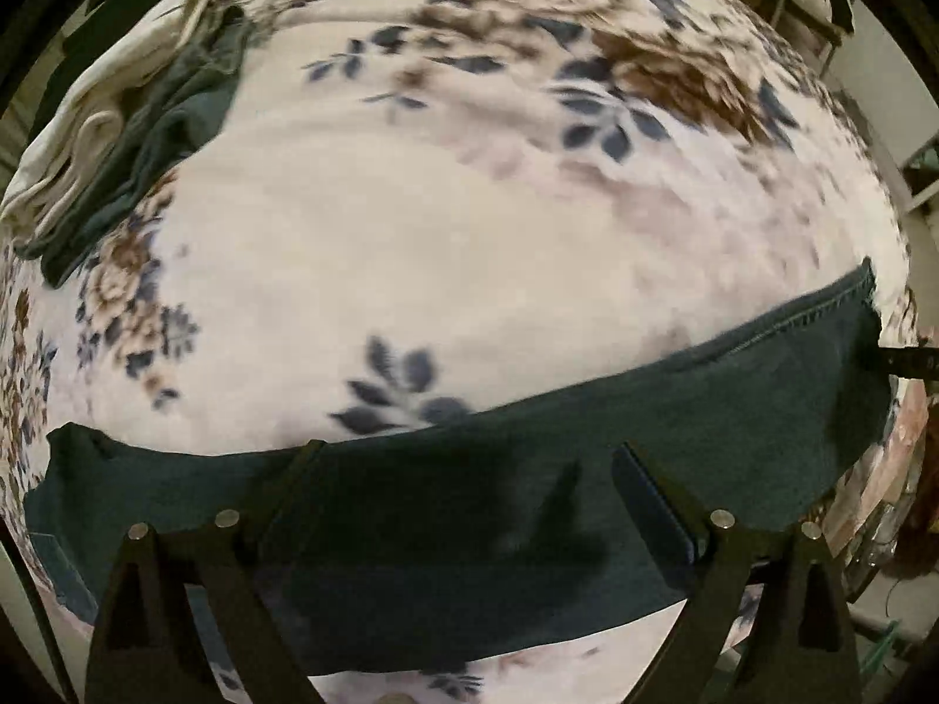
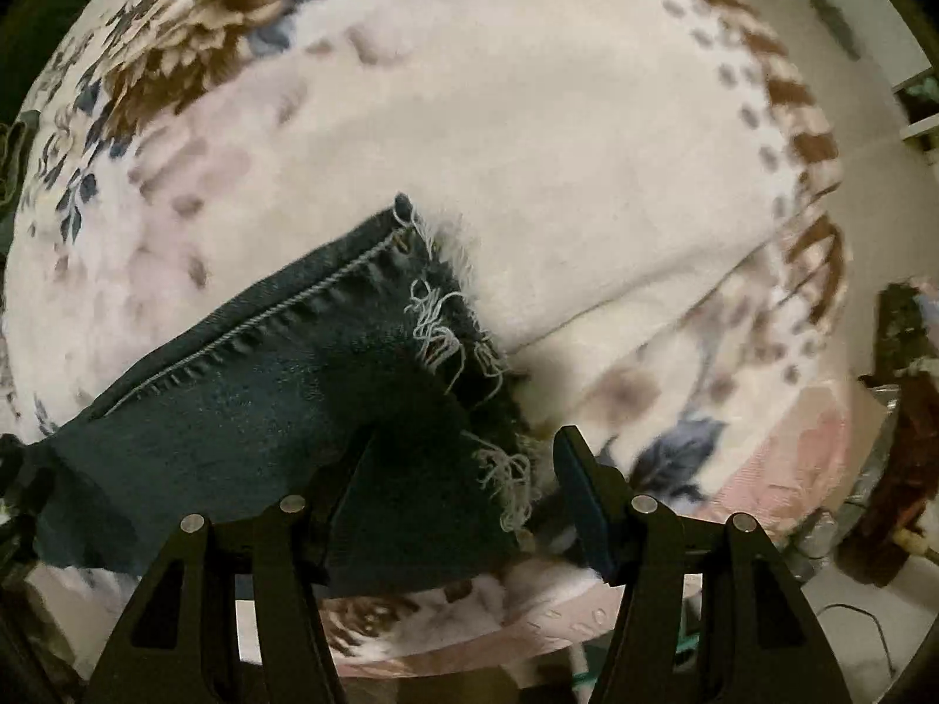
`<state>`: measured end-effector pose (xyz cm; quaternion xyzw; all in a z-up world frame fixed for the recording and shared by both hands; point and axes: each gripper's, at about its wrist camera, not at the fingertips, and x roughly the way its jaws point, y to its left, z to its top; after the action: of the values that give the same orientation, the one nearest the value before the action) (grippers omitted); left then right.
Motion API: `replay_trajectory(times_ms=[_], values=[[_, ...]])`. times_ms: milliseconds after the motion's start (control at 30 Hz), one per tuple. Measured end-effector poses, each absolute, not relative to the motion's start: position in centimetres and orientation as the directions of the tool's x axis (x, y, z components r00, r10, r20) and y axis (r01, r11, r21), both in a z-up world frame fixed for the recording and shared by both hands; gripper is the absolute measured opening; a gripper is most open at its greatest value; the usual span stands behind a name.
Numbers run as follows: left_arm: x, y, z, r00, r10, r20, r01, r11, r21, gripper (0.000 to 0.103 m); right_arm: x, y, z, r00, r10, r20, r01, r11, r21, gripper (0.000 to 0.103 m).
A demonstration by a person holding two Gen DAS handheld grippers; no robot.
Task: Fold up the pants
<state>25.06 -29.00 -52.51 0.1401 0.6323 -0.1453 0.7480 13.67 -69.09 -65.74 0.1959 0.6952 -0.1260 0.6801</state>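
Much of what I see is blurry, and the round edges of both views cut things off. I cannot make out the dark things past the bed on the right.

The dark pants [image 1: 528, 469] lie flat in a long strip on the flowery blanket [image 1: 411, 234]. My left gripper [image 1: 469, 457] hangs right over the strip with its jaws wide apart, and I see nothing pinched in them. My right gripper [image 2: 463, 452] is over the frayed leg end [image 2: 458, 340]. Its jaws are about halfway apart. The cloth lies between them, but I cannot tell if they pinch it.

A pile of clothes [image 1: 117, 135], pale and dark green, sits far off at the blanket's left edge, well apart from the pants.
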Motion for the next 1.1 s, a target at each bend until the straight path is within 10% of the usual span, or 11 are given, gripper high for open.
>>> replay_trajectory(times_ms=[167, 467, 600, 700, 767, 1100], values=[[25.0, -29.7, -52.9, 0.152, -0.012, -0.988, 0.398, 0.916, 0.050, 0.096, 13.7, -68.6, -65.3, 0.050, 0.050, -0.997, 0.380, 0.923, 0.065, 0.015], [24.3, -28.5, -51.7, 0.153, -0.029, -0.988, 0.356, 0.934, 0.028, 0.096, 12.4, -70.4, -58.0, 0.251, -0.162, -0.954, 0.434, 0.900, -0.039, 0.000], [23.6, -27.7, -52.2, 0.126, -0.027, -0.992, 0.335, 0.942, 0.017, 0.096, 12.8, -73.3, -61.6, 0.207, 0.134, -0.969, 0.483, 0.847, 0.221, 0.001], [22.6, -27.6, -52.5, 0.114, -0.030, -0.993, 0.333, 0.943, 0.010, 0.096, 12.8, -73.1, -61.8, 0.198, 0.231, -0.953, 0.453, 0.840, 0.297, 0.018], [22.1, -27.6, -52.6, 0.114, -0.032, -0.993, 0.334, 0.943, 0.008, 0.096, 12.8, -73.3, -62.2, 0.201, 0.242, -0.949, 0.459, 0.833, 0.309, 0.068], [20.9, -25.8, -54.4, 0.066, -0.068, -0.996, 0.255, 0.966, -0.049, 0.096, 5.7, -74.7, -67.8, 0.311, 0.376, -0.873, 0.665, 0.570, 0.482, 0.072]])
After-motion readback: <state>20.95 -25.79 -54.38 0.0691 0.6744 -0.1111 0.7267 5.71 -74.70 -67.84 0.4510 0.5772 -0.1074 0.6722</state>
